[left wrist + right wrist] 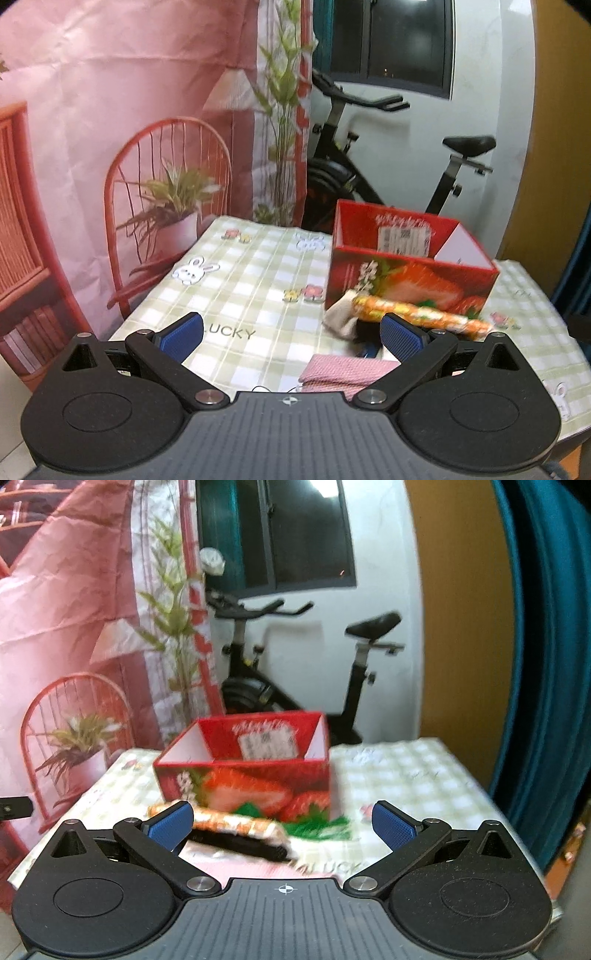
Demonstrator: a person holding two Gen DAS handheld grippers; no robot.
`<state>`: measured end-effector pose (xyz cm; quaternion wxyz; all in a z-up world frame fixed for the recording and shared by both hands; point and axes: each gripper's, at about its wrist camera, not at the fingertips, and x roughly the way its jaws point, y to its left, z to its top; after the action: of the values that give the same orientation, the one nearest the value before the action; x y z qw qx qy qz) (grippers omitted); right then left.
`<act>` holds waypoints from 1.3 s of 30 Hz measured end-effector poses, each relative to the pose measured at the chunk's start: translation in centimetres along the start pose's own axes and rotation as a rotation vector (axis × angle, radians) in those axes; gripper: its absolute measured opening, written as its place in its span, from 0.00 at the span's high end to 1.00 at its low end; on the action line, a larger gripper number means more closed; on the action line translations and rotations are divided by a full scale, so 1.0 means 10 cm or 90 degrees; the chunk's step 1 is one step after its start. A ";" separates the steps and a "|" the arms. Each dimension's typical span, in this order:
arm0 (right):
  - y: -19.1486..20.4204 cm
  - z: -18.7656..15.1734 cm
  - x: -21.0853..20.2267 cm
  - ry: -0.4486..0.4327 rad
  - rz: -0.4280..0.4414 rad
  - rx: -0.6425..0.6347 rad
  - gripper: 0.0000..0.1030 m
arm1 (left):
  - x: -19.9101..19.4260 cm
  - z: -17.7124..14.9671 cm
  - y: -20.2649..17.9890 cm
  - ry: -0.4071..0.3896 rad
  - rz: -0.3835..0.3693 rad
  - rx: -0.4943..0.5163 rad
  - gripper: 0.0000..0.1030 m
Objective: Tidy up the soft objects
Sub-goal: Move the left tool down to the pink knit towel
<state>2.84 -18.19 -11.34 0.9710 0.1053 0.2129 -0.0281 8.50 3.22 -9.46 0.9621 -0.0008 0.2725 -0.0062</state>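
Your counter (pixel 258 266) wears a green checked cloth, and the red strawberry box (pixel 410 273) is your landmark. Nearest you, short of the box, both the left claw (pixel 291 334) and right claw (pixel 282 823) hang spread wide, holding nothing. A pink cloth (pixel 347 371) lies before the box; an orange patterned roll (pixel 421 314) (over something beige) rests against its front. An exercise bike (pixel 369 155) stands behind.
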 end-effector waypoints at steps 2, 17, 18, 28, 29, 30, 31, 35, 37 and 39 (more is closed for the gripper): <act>-0.02 -0.08 0.13 0.023 -0.004 0.008 0.00 | 0.11 -0.02 0.03 0.014 -0.008 -0.003 0.01; -0.16 -0.54 0.93 0.149 -0.012 0.020 0.27 | 0.86 -0.23 -0.04 0.111 -0.078 0.008 0.33; -0.17 -0.56 0.99 0.158 -0.008 0.022 0.30 | 0.92 -0.25 -0.03 0.121 -0.081 0.005 0.35; -0.12 -0.71 1.41 0.212 0.030 0.040 0.37 | 1.37 -0.40 0.10 0.184 -0.136 -0.072 0.37; -0.12 -0.72 1.44 0.216 0.037 0.042 0.37 | 1.39 -0.41 0.11 0.187 -0.141 -0.079 0.37; -0.11 -0.73 1.47 0.222 0.040 0.040 0.37 | 1.42 -0.43 0.12 0.190 -0.146 -0.086 0.37; -0.10 -0.74 1.51 0.228 0.040 0.037 0.36 | 1.45 -0.45 0.13 0.195 -0.153 -0.096 0.36; -0.10 -0.80 1.63 0.243 0.043 0.039 0.34 | 1.59 -0.50 0.14 0.210 -0.170 -0.119 0.33; -0.11 -0.80 1.66 0.245 0.044 0.045 0.33 | 1.66 -0.52 0.14 0.218 -0.173 -0.125 0.32; -0.13 -0.80 1.69 0.246 0.049 0.050 0.32 | 1.71 -0.54 0.13 0.227 -0.176 -0.131 0.32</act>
<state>14.75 -17.85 -25.80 0.9076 0.1545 0.3899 0.0212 20.25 4.35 -22.99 0.8837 -0.1346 0.4345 -0.1102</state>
